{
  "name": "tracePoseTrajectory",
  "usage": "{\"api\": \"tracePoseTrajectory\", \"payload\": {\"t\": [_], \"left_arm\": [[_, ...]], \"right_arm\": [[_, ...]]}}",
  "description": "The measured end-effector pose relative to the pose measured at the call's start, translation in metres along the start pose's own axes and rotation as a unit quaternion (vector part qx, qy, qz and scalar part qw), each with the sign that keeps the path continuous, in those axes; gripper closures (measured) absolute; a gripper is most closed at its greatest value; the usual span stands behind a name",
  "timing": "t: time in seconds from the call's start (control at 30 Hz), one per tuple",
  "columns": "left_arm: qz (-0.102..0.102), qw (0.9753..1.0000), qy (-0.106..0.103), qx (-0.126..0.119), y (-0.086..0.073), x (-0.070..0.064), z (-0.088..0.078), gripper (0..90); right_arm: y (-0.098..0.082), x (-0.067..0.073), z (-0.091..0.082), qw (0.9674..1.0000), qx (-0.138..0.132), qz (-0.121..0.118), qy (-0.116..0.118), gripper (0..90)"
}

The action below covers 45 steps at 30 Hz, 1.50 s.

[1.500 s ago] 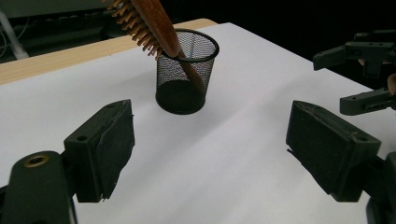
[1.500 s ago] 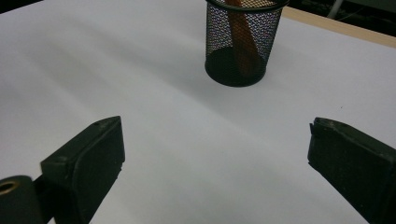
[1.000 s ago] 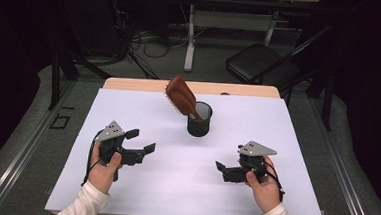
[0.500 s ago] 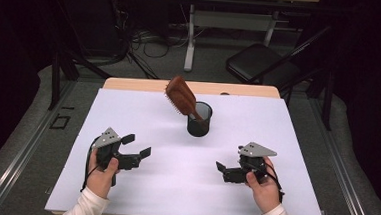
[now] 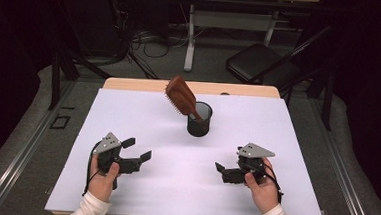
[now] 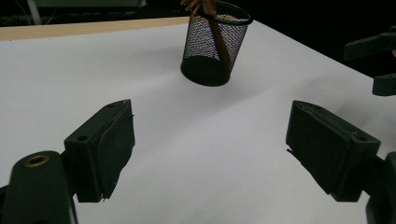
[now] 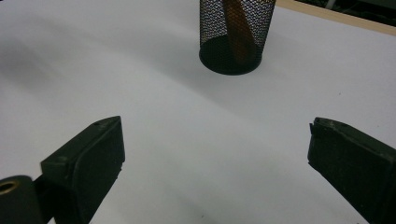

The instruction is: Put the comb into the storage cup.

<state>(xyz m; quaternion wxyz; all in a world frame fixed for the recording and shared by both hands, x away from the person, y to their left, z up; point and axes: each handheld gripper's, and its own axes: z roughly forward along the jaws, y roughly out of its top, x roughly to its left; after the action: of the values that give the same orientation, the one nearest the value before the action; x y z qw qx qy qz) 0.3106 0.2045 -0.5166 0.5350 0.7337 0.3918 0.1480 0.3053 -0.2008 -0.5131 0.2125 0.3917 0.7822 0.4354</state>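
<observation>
We see a brown wooden hairbrush standing handle-down, tilted, in a black wire-mesh cup at mid-table on the white sheet. Both the left gripper and the right gripper rest near the front edge, well apart from the cup, jaws apart and empty.

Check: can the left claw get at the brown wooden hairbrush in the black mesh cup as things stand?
Probably yes: the left claw is open and empty, bare white table lies between, and the brown wooden hairbrush juts out of the black mesh cup.
</observation>
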Motion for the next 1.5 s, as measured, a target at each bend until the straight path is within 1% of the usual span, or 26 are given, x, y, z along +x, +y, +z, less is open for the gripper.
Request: {"api": "tracePoseTrajectory", "payload": {"t": [0.07,0.17,0.2,0.33,0.53,0.67,0.8,1.1,1.5], "left_arm": [[-0.002,1.0000,0.000,-0.001,-0.001,-0.001,0.000,15.8],[0.002,1.0000,0.002,-0.002,-0.003,0.000,0.000,15.8],[-0.001,1.0000,0.001,-0.005,-0.003,0.000,0.000,15.8],[-0.001,1.0000,0.003,-0.007,-0.003,0.001,-0.001,15.8],[-0.006,0.9999,0.006,-0.007,-0.006,0.003,-0.002,15.8],[-0.005,0.9999,0.006,-0.008,-0.007,0.004,-0.003,15.8],[-0.004,1.0000,0.008,-0.002,-0.008,0.004,-0.002,15.8],[0.000,1.0000,0.008,0.000,-0.009,0.003,-0.001,15.8],[-0.002,0.9999,0.011,0.000,-0.011,0.005,-0.001,15.8]], "right_arm": [[-0.001,0.000,0.000,1.0000,0.002,0.002,0.000,3.8],[-0.002,0.000,0.000,1.0000,0.001,0.001,-0.001,3.8],[-0.002,0.000,0.000,1.0000,0.000,0.002,-0.001,3.8],[-0.003,0.000,0.000,1.0000,0.002,0.003,-0.002,3.8],[-0.006,-0.001,0.002,1.0000,0.003,0.003,-0.003,3.8],[-0.007,-0.002,0.002,1.0000,0.005,0.006,-0.004,3.8],[-0.008,-0.002,0.002,1.0000,0.004,0.006,-0.004,3.8],[-0.009,-0.002,0.003,1.0000,0.006,0.007,-0.003,3.9],[-0.011,-0.003,0.004,0.9999,0.008,0.005,-0.003,4.0]]}}
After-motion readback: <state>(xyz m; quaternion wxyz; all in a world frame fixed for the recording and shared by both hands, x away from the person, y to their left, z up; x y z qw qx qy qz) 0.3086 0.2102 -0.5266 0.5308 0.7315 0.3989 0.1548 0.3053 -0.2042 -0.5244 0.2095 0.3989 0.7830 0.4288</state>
